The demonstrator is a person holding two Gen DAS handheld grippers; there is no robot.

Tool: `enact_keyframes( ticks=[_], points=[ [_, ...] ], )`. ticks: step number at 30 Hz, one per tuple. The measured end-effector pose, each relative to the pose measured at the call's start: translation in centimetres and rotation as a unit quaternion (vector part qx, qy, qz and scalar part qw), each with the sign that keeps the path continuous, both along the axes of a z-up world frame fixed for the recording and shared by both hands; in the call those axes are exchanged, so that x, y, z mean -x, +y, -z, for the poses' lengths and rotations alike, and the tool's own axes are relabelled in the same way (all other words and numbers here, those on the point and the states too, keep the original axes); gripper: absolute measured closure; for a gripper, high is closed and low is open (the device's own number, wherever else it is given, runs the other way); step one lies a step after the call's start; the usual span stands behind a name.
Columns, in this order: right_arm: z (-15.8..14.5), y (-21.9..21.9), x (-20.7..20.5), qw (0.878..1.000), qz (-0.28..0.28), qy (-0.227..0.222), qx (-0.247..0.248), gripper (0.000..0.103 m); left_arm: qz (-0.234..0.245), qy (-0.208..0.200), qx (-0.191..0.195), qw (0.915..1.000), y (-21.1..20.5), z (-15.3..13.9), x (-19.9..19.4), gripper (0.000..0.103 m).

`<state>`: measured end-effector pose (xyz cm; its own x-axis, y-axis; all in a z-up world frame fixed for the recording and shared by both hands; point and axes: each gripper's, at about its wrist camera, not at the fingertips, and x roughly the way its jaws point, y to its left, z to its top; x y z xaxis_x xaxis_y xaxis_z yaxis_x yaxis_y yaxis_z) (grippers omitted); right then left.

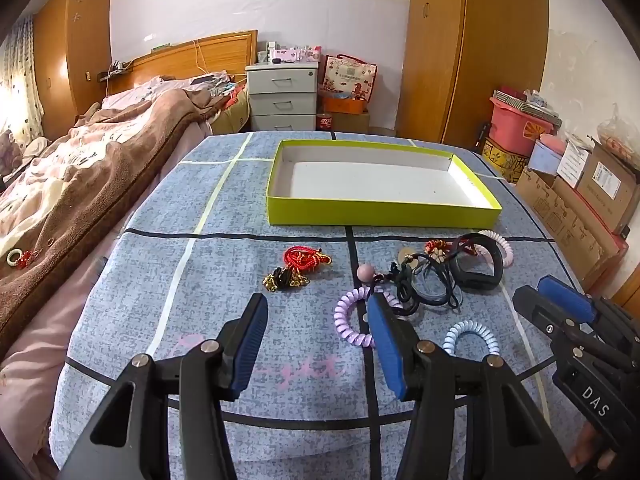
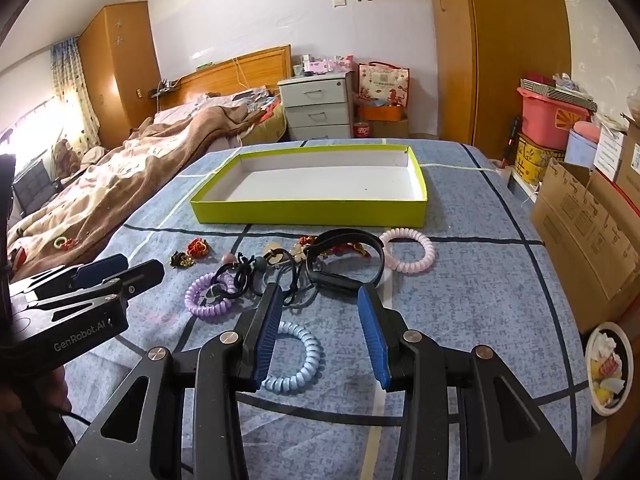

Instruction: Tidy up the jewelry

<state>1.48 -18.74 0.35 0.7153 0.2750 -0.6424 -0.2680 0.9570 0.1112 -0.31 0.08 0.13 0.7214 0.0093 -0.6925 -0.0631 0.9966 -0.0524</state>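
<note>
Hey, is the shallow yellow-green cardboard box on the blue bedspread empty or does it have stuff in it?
Empty. The shallow yellow-green cardboard box shows only its bare white floor in both views.

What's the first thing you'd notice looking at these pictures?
Probably the empty lime-green cardboard tray, bright at the far side of the blue checked bedspread. In front of it lies a jumble of jewelry: a purple coil bracelet, a pink coil bracelet and a black wristband.

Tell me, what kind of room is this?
Most likely a bedroom: a wooden-headboard bed with a rumpled brown blanket, a grey three-drawer nightstand and a tall orange-brown wooden wardrobe stand around the blue checked tablecloth.
</note>
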Motion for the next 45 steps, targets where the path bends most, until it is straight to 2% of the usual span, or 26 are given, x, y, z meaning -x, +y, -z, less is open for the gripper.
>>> enact_keyframes(
  ticks=[45],
  points=[
    [-0.40,-0.04,0.40,1.000,0.002,0.000,-0.001,0.063,-0.001,0.007,-0.004,1.0000,-0.15,0.01,0.28,0.049]
  ],
)
